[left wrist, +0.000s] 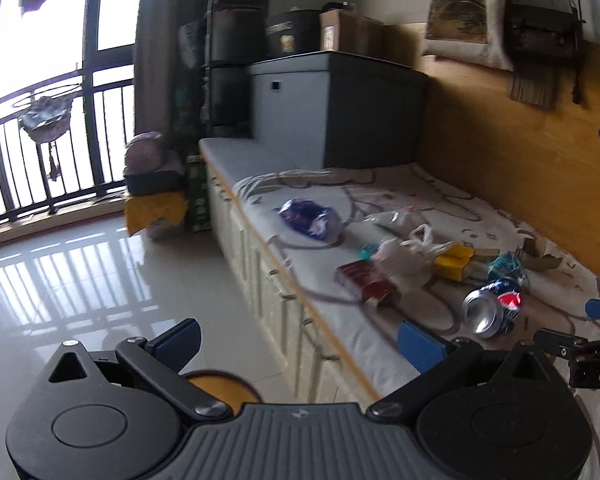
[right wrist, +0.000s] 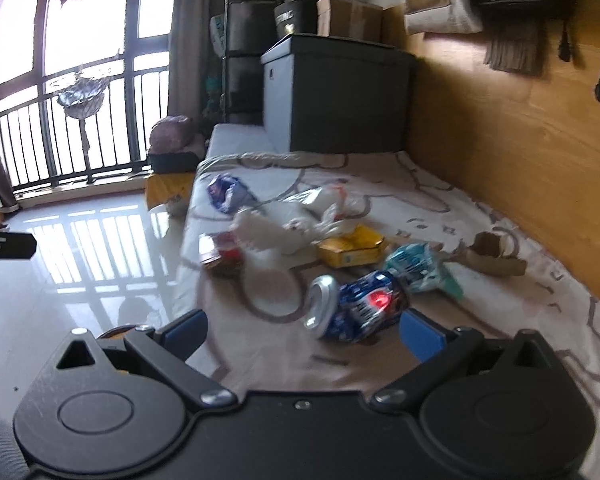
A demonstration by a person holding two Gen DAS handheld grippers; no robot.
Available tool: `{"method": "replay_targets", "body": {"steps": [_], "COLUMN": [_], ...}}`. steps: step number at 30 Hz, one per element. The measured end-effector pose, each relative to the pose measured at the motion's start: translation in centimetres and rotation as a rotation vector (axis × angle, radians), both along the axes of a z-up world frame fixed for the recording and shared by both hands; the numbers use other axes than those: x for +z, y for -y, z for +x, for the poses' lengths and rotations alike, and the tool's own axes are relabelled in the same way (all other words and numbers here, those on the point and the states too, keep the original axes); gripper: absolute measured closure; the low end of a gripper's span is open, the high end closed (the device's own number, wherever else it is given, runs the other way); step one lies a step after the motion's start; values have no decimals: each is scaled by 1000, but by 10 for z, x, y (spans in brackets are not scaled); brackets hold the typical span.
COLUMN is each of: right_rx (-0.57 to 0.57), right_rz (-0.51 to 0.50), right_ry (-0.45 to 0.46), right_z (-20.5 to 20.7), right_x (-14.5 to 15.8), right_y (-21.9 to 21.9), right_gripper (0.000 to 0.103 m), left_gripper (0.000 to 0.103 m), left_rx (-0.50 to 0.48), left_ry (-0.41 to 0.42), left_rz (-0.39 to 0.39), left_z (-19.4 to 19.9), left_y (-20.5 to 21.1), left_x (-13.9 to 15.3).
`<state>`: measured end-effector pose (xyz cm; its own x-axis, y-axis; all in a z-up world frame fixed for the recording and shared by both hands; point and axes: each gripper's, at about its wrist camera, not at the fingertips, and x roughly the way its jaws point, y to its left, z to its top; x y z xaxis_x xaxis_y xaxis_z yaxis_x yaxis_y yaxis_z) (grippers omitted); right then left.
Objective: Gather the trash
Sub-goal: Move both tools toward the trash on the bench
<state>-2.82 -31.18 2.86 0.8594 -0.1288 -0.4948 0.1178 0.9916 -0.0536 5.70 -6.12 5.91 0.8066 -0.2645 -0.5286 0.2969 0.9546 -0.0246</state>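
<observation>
Trash lies scattered on a patterned sheet over a low bench (left wrist: 300,280). A crushed blue cola can (left wrist: 494,308) (right wrist: 356,308) lies on its side. Behind it sit a yellow carton (left wrist: 454,264) (right wrist: 350,250), a red pack (left wrist: 364,282) (right wrist: 220,254), white plastic bags (left wrist: 404,258) (right wrist: 296,224), a teal wrapper (left wrist: 506,266) (right wrist: 418,268), torn cardboard (right wrist: 492,258) and a blue-white wrapper (left wrist: 310,220) (right wrist: 228,192). My left gripper (left wrist: 300,340) is open over the bench's front edge, nothing between its fingers. My right gripper (right wrist: 304,334) is open just short of the can.
A grey storage box (left wrist: 332,108) (right wrist: 332,96) with cartons on top stands at the bench's far end. A wooden wall panel (left wrist: 520,160) runs along the right. Glossy tiled floor (left wrist: 100,272) spreads left toward a railed window. A round orange-rimmed thing (left wrist: 216,384) sits low under the left gripper.
</observation>
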Motion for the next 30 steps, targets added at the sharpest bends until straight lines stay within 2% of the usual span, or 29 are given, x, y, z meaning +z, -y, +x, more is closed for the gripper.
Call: {"method": "replay_targets", "body": {"steps": [5,12,20,24,30], "right_rx": [-27,-31,-24,-1,57], "right_rz": [-18,-16,4,26,86], "right_ry": [-6,-37,-74,-91,-141], "right_z": [9,22,41,55,82], "right_x": [-7,-18,-31,-36,-38], "right_y": [21,43,60,68,83], "right_gripper": [0,0,0,0,0], "left_gripper": [0,0,0,0,0], "left_rx": [-81,-242,-422,-471,-461], "left_ry": [-11,-49,-115,-150,-191], "left_rz": [-2,16,-35,-65,-94], "left_z": [28,73,147,183,228], "left_y": [23,56,83,93,98], "left_x": [-4,-29,-58,-70,-84]}}
